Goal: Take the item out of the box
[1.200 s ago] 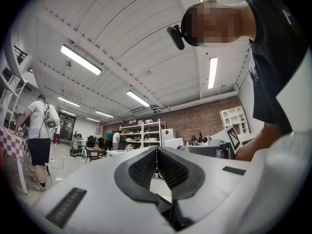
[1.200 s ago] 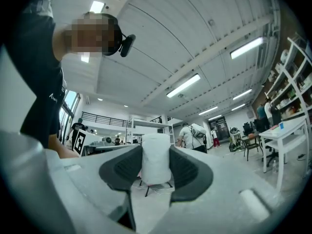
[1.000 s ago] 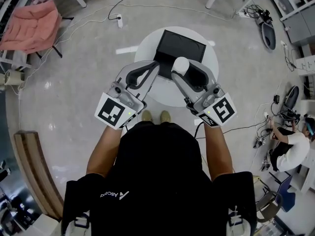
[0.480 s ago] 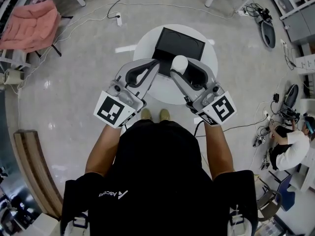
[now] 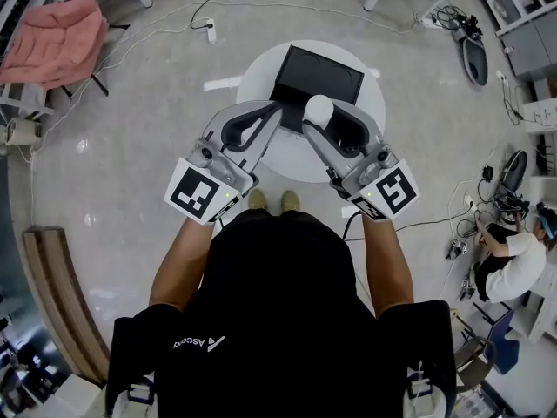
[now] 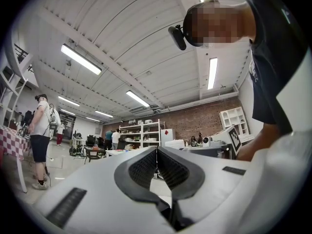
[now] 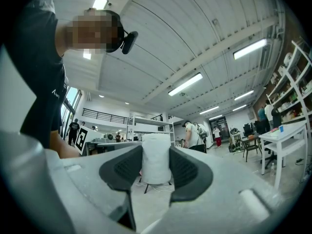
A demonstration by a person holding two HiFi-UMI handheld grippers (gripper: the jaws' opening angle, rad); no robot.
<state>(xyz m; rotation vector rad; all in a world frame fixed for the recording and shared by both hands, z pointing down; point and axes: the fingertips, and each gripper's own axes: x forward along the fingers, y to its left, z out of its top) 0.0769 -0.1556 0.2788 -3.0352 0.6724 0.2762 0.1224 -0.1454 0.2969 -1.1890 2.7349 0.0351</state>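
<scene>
In the head view an open black box [image 5: 318, 75] lies on a small round white table [image 5: 255, 84]. My right gripper [image 5: 318, 118] hangs over the table's near side, level with the box's near edge, shut on a white cylindrical item [image 5: 319, 108]. The right gripper view shows that item [image 7: 156, 161] upright, with the dark pads [image 7: 187, 168] of my right gripper [image 7: 156, 172] pressed against its sides. My left gripper [image 5: 277, 110] hovers just left of it, by the box's near left corner. In the left gripper view its [image 6: 157, 151] jaws meet at the tips with nothing between them.
A pink padded chair [image 5: 54, 43] stands at the far left, and a wooden bench [image 5: 59, 301] at the near left. Cables and a power strip [image 5: 211, 33] lie on the floor beyond the table. A seated person [image 5: 515, 266] is at the right, beside more cables.
</scene>
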